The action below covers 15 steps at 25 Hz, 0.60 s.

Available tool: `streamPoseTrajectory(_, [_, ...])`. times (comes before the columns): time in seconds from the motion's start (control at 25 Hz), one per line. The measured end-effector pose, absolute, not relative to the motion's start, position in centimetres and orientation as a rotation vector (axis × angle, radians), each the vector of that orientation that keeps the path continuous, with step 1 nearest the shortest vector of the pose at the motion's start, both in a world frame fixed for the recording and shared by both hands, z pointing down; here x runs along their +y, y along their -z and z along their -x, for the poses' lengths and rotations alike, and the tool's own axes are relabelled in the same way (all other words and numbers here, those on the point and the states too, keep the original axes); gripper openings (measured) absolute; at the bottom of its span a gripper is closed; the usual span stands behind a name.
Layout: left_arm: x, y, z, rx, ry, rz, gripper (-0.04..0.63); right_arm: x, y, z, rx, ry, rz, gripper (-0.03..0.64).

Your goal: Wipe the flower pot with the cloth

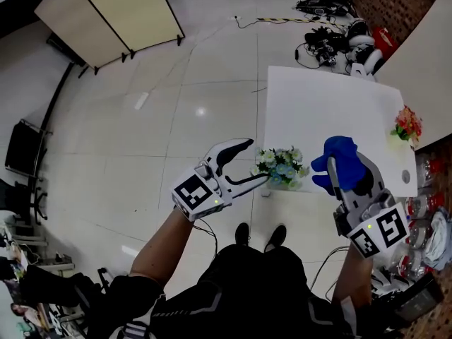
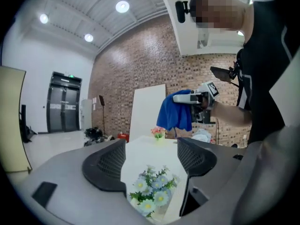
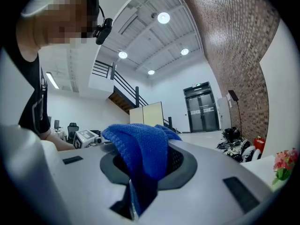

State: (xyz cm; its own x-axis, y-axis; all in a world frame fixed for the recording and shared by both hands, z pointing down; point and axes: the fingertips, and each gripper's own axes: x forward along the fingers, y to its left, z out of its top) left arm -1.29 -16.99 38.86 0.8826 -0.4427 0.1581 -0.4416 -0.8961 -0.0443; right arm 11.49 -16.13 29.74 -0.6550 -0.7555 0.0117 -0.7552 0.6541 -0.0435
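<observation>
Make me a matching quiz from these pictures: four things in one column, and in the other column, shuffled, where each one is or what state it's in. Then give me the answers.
Things:
1. left gripper
2. right gripper
3. pale blue flowers
4. pink flowers

Places or states:
A. at the far right edge of the white table
B. fingers shut on the blue cloth
C. fingers apart, gripping nothing
D. at the near left corner of the table

Pairs: 1-C, 2-B, 3-D, 4-A

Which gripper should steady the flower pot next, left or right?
Probably left. The left gripper is open with the flower pot just ahead of its jaws; the right gripper is shut on the blue cloth.
</observation>
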Motion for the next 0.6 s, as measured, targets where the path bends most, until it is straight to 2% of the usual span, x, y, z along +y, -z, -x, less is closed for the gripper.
streamPoseTrajectory(0.04, [-17.3,-40.2,1.0,0.690,0.297,3.047,0.346,-16.4,-30.1,-11.8,2.856,0.081,1.290,0.081])
streamPoseTrajectory(0.12, [-18.2,-42.7,-0.1,0.629,0.359,3.028,0.371,-17.2,-31.0,-12.5,2.875,0.101,1.273,0.081])
streamPoseTrajectory(0.4, [-19.2,-49.2,-1.9,0.446,0.497,3.050,0.550,-19.4,-34.1,-13.1,2.886,0.174,1.335,0.081])
streamPoseTrajectory(0.52, [-19.1,-52.6,-1.1,0.398,0.546,3.073,0.595,-19.4,-35.4,-13.7,2.874,0.210,1.408,0.081])
streamPoseTrajectory(0.6, [-18.9,-55.3,-0.7,0.362,0.557,3.099,0.595,-19.3,-36.5,-14.3,2.871,0.223,1.467,0.081])
